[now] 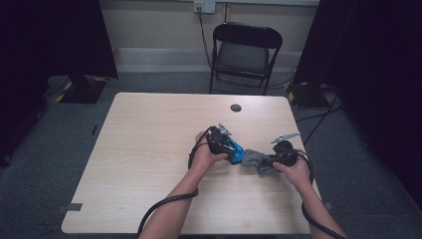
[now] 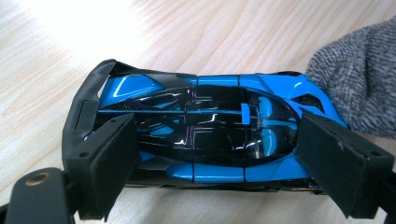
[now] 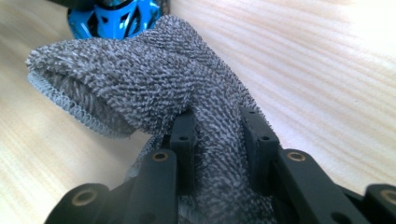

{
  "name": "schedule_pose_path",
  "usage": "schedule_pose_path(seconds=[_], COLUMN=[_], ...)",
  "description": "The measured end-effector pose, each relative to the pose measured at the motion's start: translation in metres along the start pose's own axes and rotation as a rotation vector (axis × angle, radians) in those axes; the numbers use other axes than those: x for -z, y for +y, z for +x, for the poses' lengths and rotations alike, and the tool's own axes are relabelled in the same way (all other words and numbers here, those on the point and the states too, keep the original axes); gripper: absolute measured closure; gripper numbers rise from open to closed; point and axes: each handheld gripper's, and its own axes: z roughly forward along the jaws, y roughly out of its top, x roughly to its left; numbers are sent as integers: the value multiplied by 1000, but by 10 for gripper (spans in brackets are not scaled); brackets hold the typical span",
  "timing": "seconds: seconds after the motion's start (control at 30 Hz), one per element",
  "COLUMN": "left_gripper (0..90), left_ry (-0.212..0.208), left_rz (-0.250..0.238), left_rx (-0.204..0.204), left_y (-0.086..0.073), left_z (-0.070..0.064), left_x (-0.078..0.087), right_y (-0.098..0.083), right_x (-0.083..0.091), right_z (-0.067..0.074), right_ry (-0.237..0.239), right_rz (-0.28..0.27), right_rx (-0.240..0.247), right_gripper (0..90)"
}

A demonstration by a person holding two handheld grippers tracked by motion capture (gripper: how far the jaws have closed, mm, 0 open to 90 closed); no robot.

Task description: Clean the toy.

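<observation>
Nearest my cameras are the jaws themselves. My right gripper (image 3: 217, 135) is pinched tight on a bunched fold of the grey cloth (image 3: 140, 79), whose free end, with its stitched hem, flops off to the left in the right gripper view. My left gripper (image 2: 219, 154) is clamped across the blue and black toy car (image 2: 210, 126), one pad on its tail by the black wing, the other on its nose; the car rests on the table (image 2: 224, 32).

In the left gripper view the cloth crowds in just beside the car's nose, so close that I cannot tell whether they touch. From the right gripper view the cloth stands in front of most of the car.

From the high view, both hands meet right of the table's centre. Farther back lies a round dark grommet (image 1: 236, 107) in the tabletop, well apart from the work. Beyond the far edge stands a black folding chair (image 1: 246, 52), with cables trailing across the grey floor (image 1: 164, 82).
</observation>
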Motion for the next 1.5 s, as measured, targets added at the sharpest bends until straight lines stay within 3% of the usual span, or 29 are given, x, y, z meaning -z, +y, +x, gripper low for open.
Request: schedule_pose_path(seconds=[0.23,0.3,0.63,0.77,1.1,1.27,1.5], left_gripper=[130,130,130,137,137,137,137], left_ry=[0,-1,-2,-2,-6,-5,-11], left_rz=[-1,0,-2,-7,-15,-28,-31], left_rx=[0,0,0,0,-3,0,-1], left_y=[0,0,0,-1,-2,-4,-4], left_z=[0,0,0,1,2,1,3], left_x=[0,0,0,0,1,1,0], right_y=[3,2,9,24,61,72,87], right_x=[-2,-1,9,6,-16,-30,-48], right_z=[-5,-6,-14,-10,-4,-6,-4], right_ry=[-25,-36,-71,-150,-209,-216,-256], right_rz=[-15,-32,-145,-142,-119,-130,-114], right_rx=[-53,-59,-175,-140,-104,-145,-136], right_gripper=[700,702,701,700,692,692,688])
